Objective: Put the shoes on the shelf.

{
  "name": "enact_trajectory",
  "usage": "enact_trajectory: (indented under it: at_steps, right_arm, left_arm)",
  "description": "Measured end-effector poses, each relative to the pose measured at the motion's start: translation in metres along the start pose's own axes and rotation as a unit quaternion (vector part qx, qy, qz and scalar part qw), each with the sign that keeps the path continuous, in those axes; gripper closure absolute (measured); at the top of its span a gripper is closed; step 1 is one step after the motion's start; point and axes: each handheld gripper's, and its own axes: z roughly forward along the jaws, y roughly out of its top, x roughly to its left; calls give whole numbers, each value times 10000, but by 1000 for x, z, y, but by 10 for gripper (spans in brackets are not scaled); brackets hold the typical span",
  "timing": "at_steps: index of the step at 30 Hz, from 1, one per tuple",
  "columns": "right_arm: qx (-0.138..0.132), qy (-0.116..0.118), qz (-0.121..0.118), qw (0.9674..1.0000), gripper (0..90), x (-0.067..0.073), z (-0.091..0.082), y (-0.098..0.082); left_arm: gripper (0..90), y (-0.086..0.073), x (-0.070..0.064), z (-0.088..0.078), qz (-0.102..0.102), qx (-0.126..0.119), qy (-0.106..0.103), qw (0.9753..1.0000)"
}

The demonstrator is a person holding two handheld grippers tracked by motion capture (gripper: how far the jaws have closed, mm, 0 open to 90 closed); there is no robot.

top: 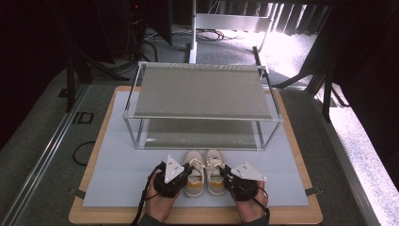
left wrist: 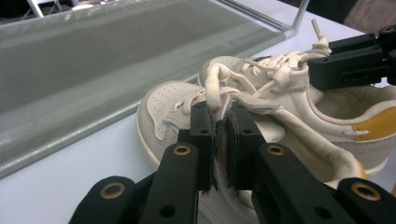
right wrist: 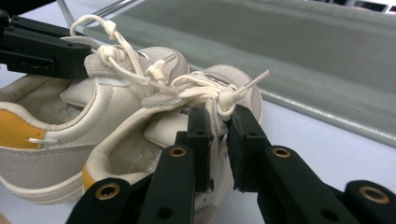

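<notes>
The left hand-held gripper [left wrist: 220, 122] is clamped on the lace edge of the left shoe [top: 194, 173], the right hand-held gripper [right wrist: 219, 122] likewise on the right shoe [top: 216, 170]. Both shoes sit side by side on the table [top: 113, 174], just before the metal rack [top: 202, 92]

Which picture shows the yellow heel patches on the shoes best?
The high view: both yellow patches show side by side from above. The left gripper view catches one patch at its right edge; the right gripper view shows one patch at its left edge.
</notes>
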Motion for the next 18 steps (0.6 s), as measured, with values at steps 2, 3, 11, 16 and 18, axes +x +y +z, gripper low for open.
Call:
enact_trajectory:
  at_steps: [2, 3, 11, 16, 18]
  right_arm:
    - [-29, -13, -12, 10000, 798, -1, 1, 1]
    - [-44, -21, 3, 10000, 798, -1, 1, 2]
    - [-98, -74, 130, 9998, 797, -5, 9, 5]
    - [-183, -152, 159, 9996, 797, -9, 15, 11]
    - [-220, -178, 162, 9995, 797, -11, 17, 14]
  left_arm:
    - [825, 2, 1, 1, 5, -25, 22, 10000]
    - [825, 2, 1, 2, -1, -36, 21, 10000]
    - [824, 8, 5, 12, -26, -138, 129, 9998]
    - [823, 14, 7, 19, 36, -241, 231, 9994]
    - [823, 18, 8, 22, 25, -293, 270, 9992]
